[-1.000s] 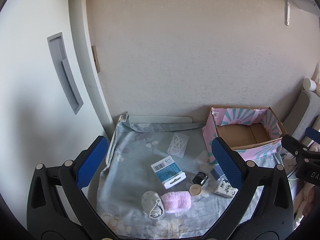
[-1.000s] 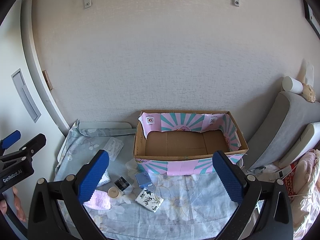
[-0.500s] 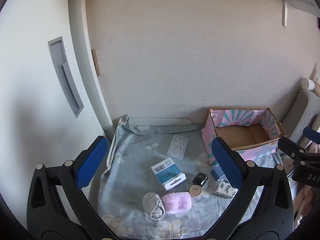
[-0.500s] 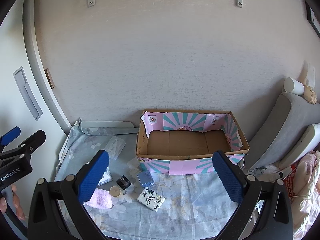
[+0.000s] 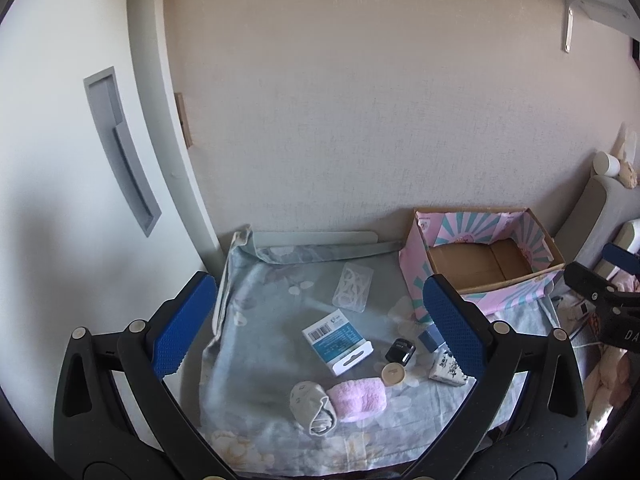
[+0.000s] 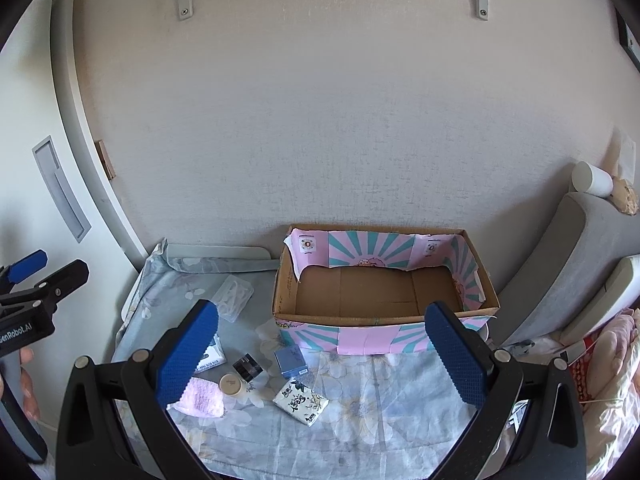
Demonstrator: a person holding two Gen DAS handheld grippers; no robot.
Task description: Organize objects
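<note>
Two grippers, left (image 5: 320, 320) and right (image 6: 322, 346), gaping wide (nothing held), pink-teal striped cardboard box (image 6: 384, 320)

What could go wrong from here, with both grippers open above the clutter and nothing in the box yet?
1. The small black cube, round beige-lidded jar and small blue box lie close together; closing on one may knock a neighbour.
2. The grey rolled sock touches the pink fluffy cloth, so a grasp could drag both.
3. The wrinkled floral cloth could snag under a low approach by the right gripper or left gripper.
</note>
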